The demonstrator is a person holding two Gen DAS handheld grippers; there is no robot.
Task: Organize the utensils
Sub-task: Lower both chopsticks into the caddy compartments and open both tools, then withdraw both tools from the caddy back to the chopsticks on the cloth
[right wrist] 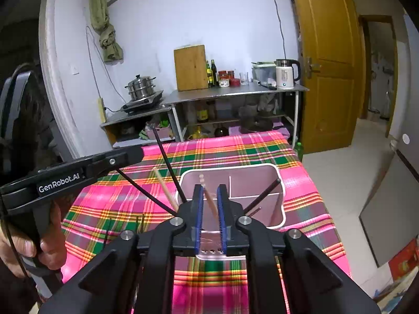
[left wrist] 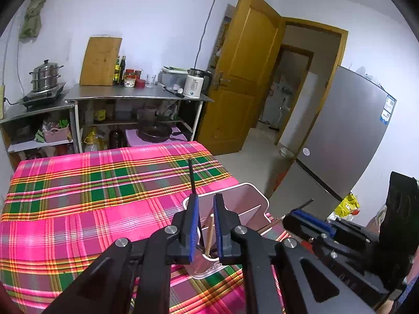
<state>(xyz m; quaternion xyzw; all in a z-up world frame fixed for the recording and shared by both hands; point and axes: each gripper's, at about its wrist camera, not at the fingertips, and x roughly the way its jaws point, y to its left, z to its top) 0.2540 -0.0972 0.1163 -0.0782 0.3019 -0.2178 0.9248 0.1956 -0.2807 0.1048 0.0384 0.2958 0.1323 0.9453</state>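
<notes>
Hovering over the pink holder (left wrist: pixel 251 196), the left gripper (left wrist: pixel 205 225) has its blue pads a narrow gap apart, and a pale wooden chopstick (left wrist: pixel 209 236) stands loose between them without either pad pressing on it, its long axis near upright and its lower end down in the holder. Just beyond the left pad a black chopstick (left wrist: pixel 192 176) points almost straight up.

The right gripper (right wrist: pixel 209 209) is likewise slightly parted, with a light wooden chopstick (right wrist: pixel 209 198) leaning in the gap, its top tilted away and to the left; no pad grips it. Ahead sits the pink holder (right wrist: pixel 277 183), divided into compartments, with more black chopsticks (right wrist: pixel 167 162) fanning out up and to the left and one leaning right. Underneath lies a pink plaid tablecloth (right wrist: pixel 301 196). A hand (right wrist: pixel 21 248) holds the left gripper's handle.
</notes>
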